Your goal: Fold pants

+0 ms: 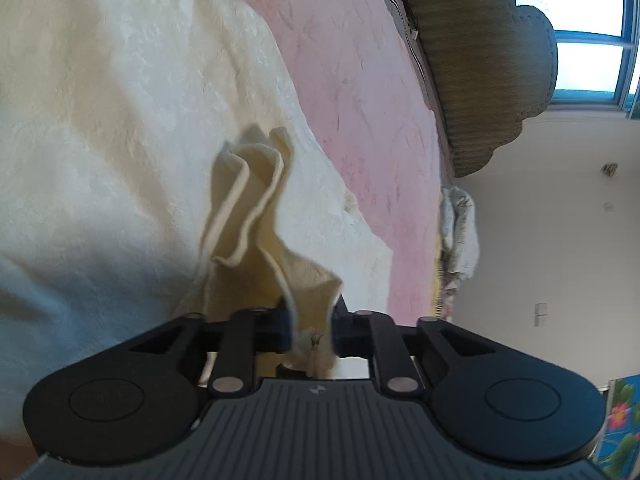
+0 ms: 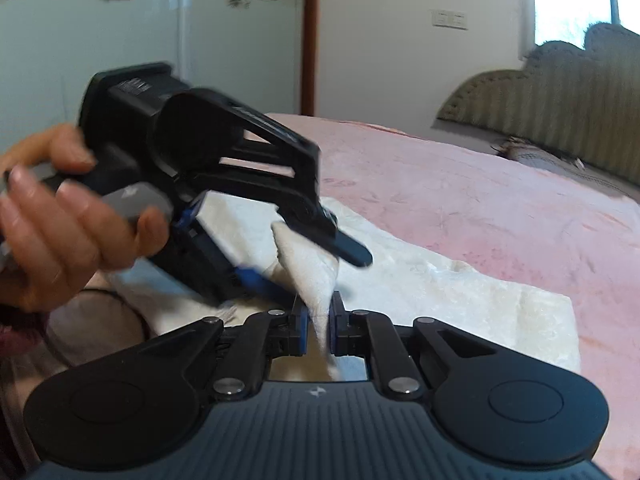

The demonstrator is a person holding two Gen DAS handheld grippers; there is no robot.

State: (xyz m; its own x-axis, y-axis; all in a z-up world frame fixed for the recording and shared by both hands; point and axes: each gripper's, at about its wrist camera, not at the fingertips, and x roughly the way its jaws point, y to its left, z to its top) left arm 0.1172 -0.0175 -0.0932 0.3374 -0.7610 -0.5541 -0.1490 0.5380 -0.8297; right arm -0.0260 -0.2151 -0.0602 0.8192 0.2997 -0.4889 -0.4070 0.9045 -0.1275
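The pink bedspread (image 2: 480, 208) stretched ahead of both tools, and the cream pants (image 2: 440, 280) lay flat on it, running forward and to the right of the right gripper (image 2: 319, 328). A padded headboard (image 2: 540, 120) stood far beyond them.

Both tools had hold of the same end of the garment. The right gripper's jaws were pressed together on a raised peak of cream cloth that came up between them. Just ahead and to its left, the left gripper (image 2: 320, 256), gripped by the person's hand (image 2: 60, 216), was pinching the neighbouring part of that edge. In the left wrist view a bunched, pleated hem (image 1: 248, 200) stood up between the left gripper's (image 1: 312, 332) closed jaws, with the rest of the pants spread beyond.

The step looked like lifting this end to carry it over for 1 fold. To do it well, the 2 tools would probably need to separate sideways until the edge between them drew taut, rise together at equal height, and travel forward over the flat part without dragging it along the bedspread. The bunched hem suggested more than 1 layer was caught, so a slow lift would show whether it held.
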